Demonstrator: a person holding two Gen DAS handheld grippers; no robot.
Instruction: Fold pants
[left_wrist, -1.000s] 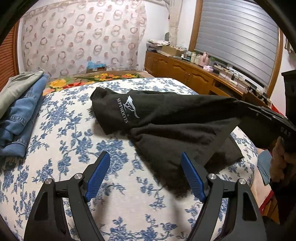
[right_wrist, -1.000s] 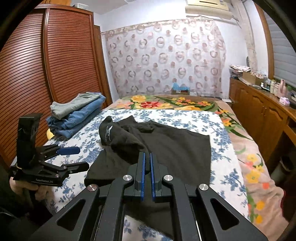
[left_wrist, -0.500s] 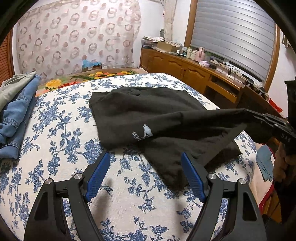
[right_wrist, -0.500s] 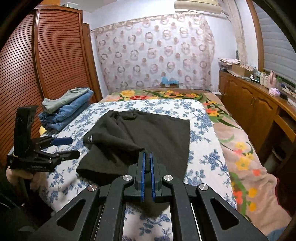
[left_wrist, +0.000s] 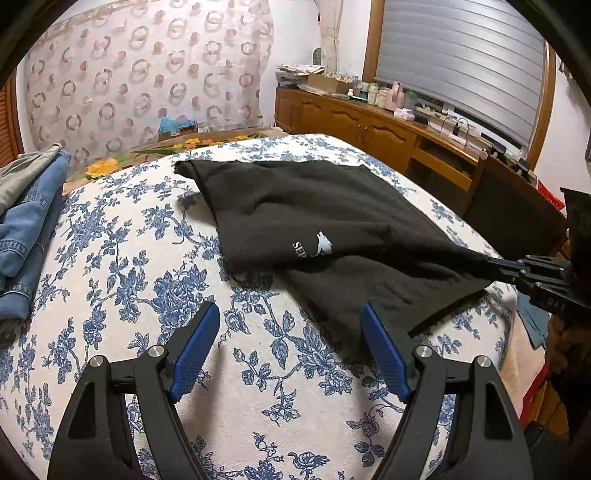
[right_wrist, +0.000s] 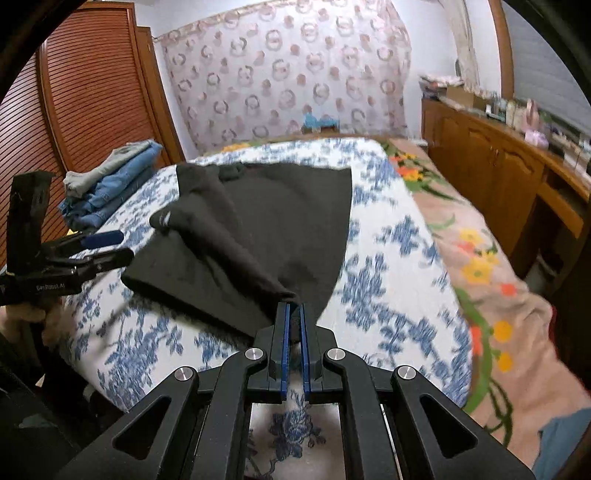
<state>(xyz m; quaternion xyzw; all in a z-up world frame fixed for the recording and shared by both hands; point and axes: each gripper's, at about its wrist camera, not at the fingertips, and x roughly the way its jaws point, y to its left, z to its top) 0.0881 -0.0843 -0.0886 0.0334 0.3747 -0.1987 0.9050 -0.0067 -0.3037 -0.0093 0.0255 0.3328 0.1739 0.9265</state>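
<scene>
Black pants (left_wrist: 332, 221) on white, blue-flowered bedspread (left_wrist: 122, 266).

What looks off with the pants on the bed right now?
The black pants lie skewed and bunched on the floral bedspread, with one layer flopped diagonally, logo up. The right gripper pinches one corner, pulling it taut. The left gripper is open and empty. No damage is visible.

"SEP…" on black pants (left_wrist: 310, 221)

Right gripper (right_wrist: 293, 323) pulled black pants (left_wrist: 332, 229) corner back; raised fold now flattened on bed.
</scene>
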